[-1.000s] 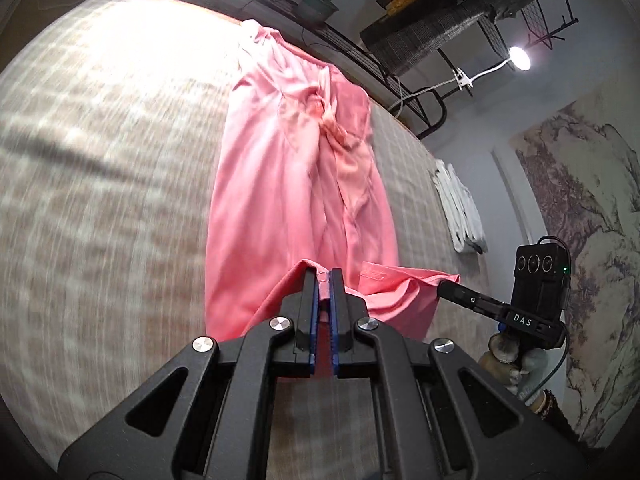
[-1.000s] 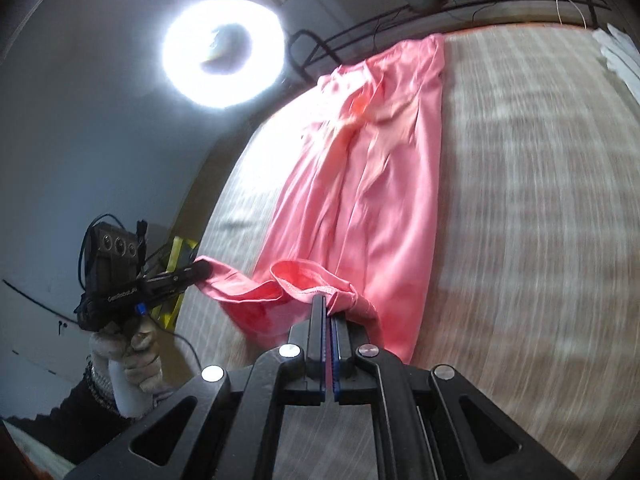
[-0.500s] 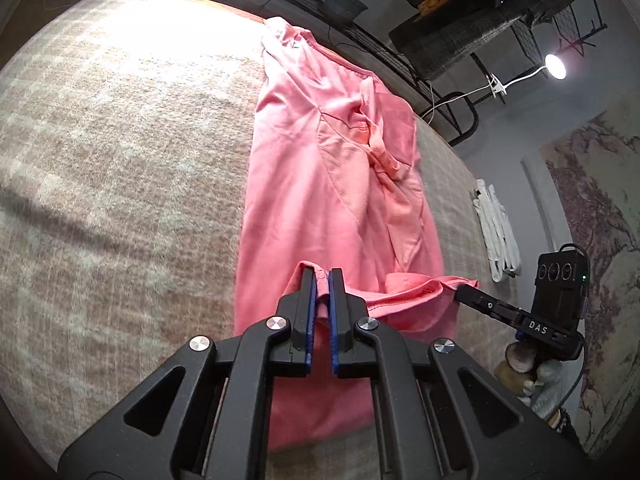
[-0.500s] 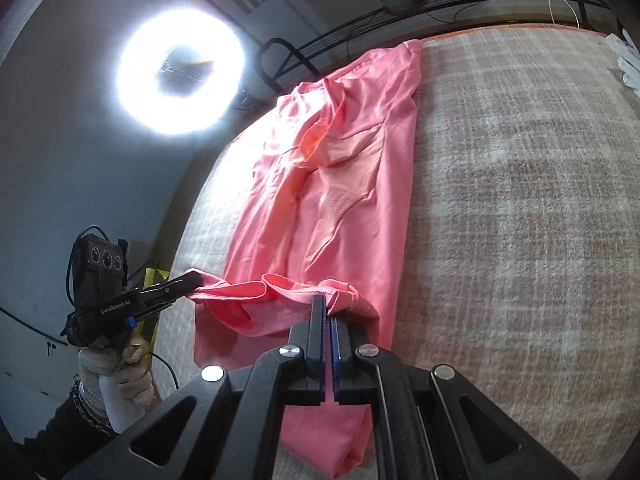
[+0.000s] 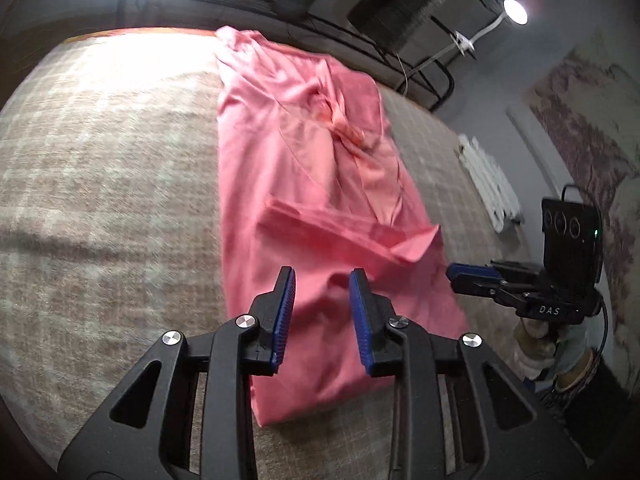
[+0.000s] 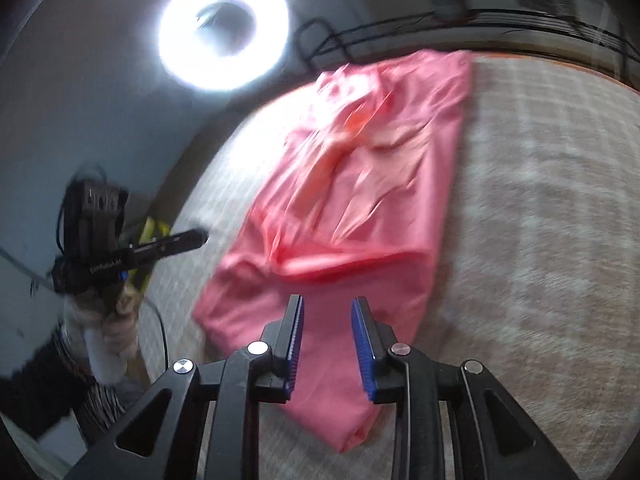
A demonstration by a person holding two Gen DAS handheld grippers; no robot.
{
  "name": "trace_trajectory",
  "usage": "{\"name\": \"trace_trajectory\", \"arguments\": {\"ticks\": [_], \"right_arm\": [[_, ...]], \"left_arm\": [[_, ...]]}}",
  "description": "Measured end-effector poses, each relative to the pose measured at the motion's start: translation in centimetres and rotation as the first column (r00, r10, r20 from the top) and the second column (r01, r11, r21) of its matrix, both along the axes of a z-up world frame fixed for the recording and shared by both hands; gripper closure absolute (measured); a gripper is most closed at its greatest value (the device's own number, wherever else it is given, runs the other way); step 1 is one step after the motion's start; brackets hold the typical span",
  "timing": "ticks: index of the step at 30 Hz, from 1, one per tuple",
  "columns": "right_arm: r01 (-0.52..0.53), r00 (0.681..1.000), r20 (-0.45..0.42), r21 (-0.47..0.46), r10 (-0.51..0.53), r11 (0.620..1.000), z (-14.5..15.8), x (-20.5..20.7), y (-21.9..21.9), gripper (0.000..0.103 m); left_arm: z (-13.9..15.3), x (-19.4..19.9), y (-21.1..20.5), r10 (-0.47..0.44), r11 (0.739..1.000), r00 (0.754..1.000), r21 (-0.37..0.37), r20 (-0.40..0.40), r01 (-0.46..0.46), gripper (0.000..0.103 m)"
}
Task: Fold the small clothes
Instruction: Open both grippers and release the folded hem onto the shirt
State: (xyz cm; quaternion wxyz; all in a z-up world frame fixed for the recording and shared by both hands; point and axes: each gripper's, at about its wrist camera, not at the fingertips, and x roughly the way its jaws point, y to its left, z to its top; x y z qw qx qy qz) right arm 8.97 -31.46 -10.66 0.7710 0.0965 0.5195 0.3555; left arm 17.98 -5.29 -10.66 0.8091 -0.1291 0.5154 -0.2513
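Note:
A pink garment [image 5: 304, 184] lies lengthwise on the checked beige cloth surface [image 5: 100, 200], its near end folded back over itself with the hem lying across the middle. It also shows in the right wrist view [image 6: 360, 200]. My left gripper [image 5: 322, 276] is open and empty just above the fold's near part. My right gripper [image 6: 327, 304] is open and empty above the same fold; it also shows at the right of the left wrist view [image 5: 460, 274]. The left gripper shows at the left of the right wrist view [image 6: 192, 236].
A stack of white folded cloth [image 5: 490, 184] lies at the surface's right edge. A ring light [image 6: 222, 28] shines behind the far left. A metal rack [image 5: 400, 56] with a clip lamp [image 5: 514, 12] stands behind the far edge.
Both grippers carried the garment's near hem forward over the body, then opened and let it go. The hem now lies across the middle and both grippers have pulled back.

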Motion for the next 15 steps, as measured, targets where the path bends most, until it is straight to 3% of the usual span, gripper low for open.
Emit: {"name": "trace_trajectory", "arguments": {"ticks": [4, 10, 15], "right_arm": [[-0.046, 0.999, -0.012, -0.088, 0.045, 0.995, -1.8, 0.0, 1.9, 0.079], [-0.042, 0.999, 0.004, -0.108, 0.042, 0.993, -1.9, 0.6, 1.7, 0.078], [0.000, 0.999, 0.053, -0.117, 0.006, 0.993, -0.5, 0.4, -0.1, 0.064]], "left_arm": [[-1.2, 1.0, -1.1, 0.012, 0.996, 1.000, 0.086, 0.002, -0.012, 0.077], [-1.0, 1.8, -1.3, -0.008, 0.979, 0.995, 0.203, 0.103, -0.014, 0.076], [-1.9, 2.6, -2.2, -0.048, 0.967, 0.993, 0.256, 0.110, 0.018, 0.074]]}}
